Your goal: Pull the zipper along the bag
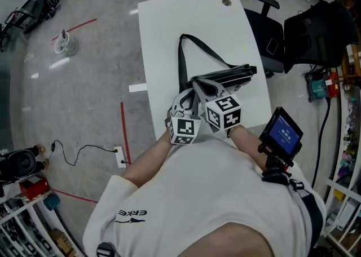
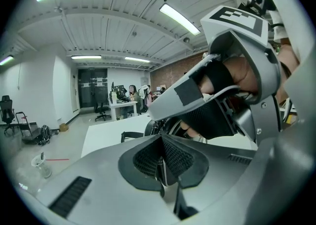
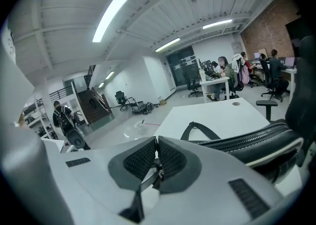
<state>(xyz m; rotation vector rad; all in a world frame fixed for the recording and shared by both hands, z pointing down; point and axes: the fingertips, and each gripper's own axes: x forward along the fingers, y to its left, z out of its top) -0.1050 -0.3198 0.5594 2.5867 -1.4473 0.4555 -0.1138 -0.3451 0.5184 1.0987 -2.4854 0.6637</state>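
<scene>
A black bag (image 1: 225, 75) with a long strap (image 1: 183, 58) lies on the white table (image 1: 169, 25). Both grippers meet at its near end. My right gripper (image 1: 204, 89) is shut, and in the right gripper view its pads (image 3: 170, 160) pinch a small silver zipper pull (image 3: 148, 177). The bag's zip line (image 3: 256, 135) runs off to the right there. My left gripper (image 1: 183, 102) sits just left of it. In the left gripper view its jaws (image 2: 160, 155) are closed on a thin dark piece at the bag's end (image 2: 161, 168). The right gripper's body (image 2: 232, 71) fills that view's upper right.
An office chair (image 1: 271, 30) and a dark coat over a second chair (image 1: 316, 30) stand right of the table. A device with a blue screen (image 1: 285, 132) sits by the person's right arm. The table has a cable hole (image 1: 227, 2). A white cup (image 1: 65, 44) stands on the floor.
</scene>
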